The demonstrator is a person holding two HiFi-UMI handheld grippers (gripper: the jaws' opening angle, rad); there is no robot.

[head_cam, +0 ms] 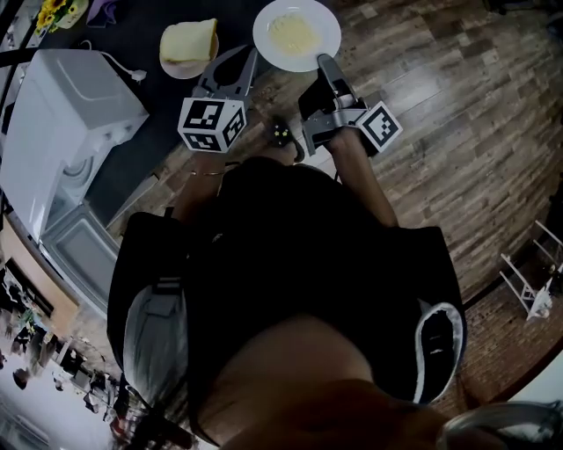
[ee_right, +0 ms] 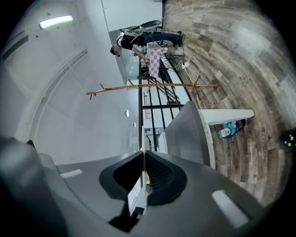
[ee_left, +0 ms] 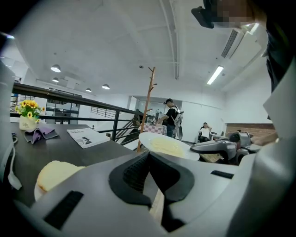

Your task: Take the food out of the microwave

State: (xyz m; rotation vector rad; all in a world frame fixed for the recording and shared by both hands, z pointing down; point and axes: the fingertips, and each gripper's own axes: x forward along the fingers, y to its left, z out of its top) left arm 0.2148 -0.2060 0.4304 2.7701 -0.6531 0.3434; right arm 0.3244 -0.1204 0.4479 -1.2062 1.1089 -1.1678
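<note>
The white plate (head_cam: 296,33) with the pale yellow food is already out of the microwave (head_cam: 66,132), which stands well apart at the left. The plate hangs in the air at the far side, over the edge of the dark table (head_cam: 132,22). The right gripper (head_cam: 322,63) is clamped on its near rim; it is turned on its side and points about level. The left gripper (head_cam: 247,58), just beside the plate on the left, is closed and holds nothing. A piece of bread (head_cam: 189,39) lies on a small dish on the table nearby. What is left is probably only to set the plate down.
</note>
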